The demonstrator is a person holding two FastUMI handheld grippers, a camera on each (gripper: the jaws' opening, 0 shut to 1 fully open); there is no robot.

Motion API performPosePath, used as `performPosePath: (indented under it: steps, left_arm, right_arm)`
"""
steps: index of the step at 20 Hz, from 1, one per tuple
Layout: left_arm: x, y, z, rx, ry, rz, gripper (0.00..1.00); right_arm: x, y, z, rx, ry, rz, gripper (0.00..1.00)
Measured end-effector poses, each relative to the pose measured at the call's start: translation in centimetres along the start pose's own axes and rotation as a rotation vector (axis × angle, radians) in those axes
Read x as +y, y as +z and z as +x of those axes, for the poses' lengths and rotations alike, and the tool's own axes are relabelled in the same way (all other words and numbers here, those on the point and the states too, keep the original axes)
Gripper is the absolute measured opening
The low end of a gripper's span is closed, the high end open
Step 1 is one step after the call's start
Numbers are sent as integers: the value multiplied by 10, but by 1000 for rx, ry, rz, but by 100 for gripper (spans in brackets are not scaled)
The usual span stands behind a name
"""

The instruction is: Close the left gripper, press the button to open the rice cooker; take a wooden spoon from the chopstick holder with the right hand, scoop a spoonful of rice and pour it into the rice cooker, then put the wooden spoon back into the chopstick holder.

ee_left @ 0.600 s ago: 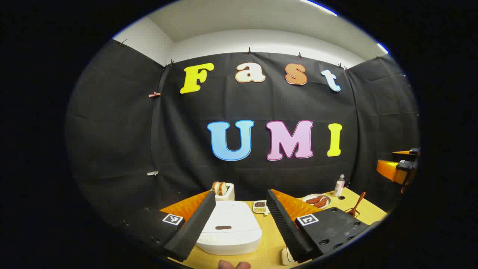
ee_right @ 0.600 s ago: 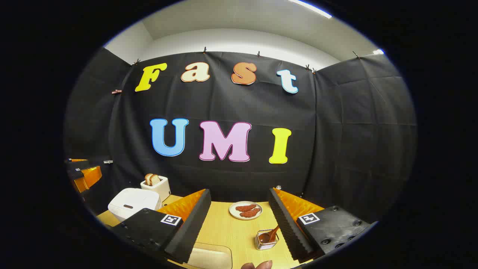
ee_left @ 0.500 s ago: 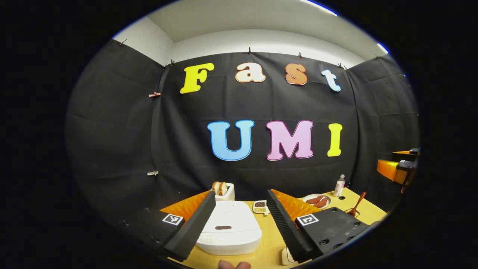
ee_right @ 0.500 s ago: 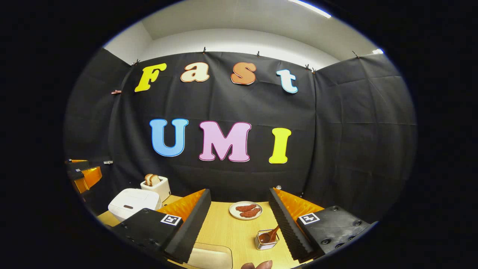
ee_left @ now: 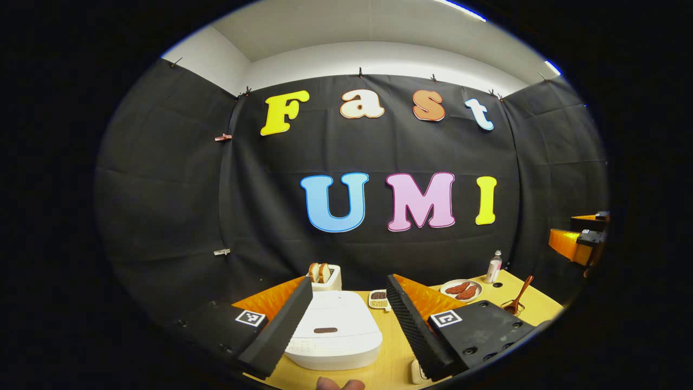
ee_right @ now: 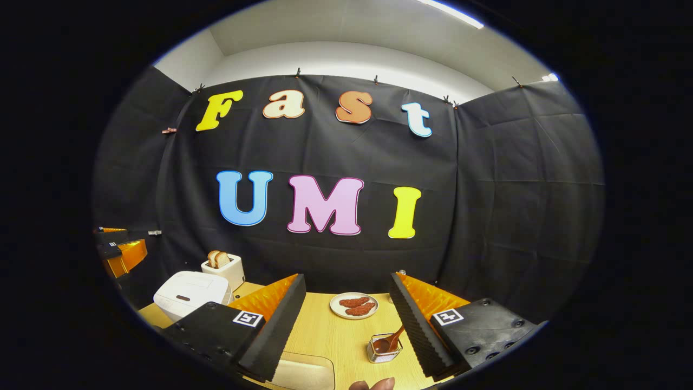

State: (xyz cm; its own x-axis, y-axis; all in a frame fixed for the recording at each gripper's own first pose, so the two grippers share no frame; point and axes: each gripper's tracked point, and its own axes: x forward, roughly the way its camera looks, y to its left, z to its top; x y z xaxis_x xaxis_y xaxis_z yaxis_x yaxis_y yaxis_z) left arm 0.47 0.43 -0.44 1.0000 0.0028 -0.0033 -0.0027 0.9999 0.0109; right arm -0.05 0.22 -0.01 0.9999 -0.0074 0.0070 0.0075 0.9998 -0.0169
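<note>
Left gripper view, rice cooker (ee_left: pixel 334 333) lid shut, between wide-apart jaws

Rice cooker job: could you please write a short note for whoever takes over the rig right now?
Left hand-held gripper: open, above the table in front of the white rice cooker, whose lid is shut.
Right hand-held gripper: open, holding nothing.
Brown wooden spoon stands in the small metal chopstick holder on the yellow wooden table.
Done: nothing yet.
Left: close left gripper, press the dark oblong button, then scoop, pour, return spoon.
</note>
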Motion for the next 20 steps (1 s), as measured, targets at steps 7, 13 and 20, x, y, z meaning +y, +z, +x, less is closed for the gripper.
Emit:
performPosePath:
  steps: [7, 13, 20]
  left_arm:
    - [4, -1, 1, -3, 2, -3, 94]
    - [-1, 2, 1, -20, -27, 11, 87]
    - [-2, -10, 8, 19, -67, -19, 29]
  right_arm:
    - [3, 1, 0, -5, -1, -8, 98]
    - [3, 1, -1, -6, -2, -11, 98]
    - [3, 1, -2, -10, -1, -13, 98]
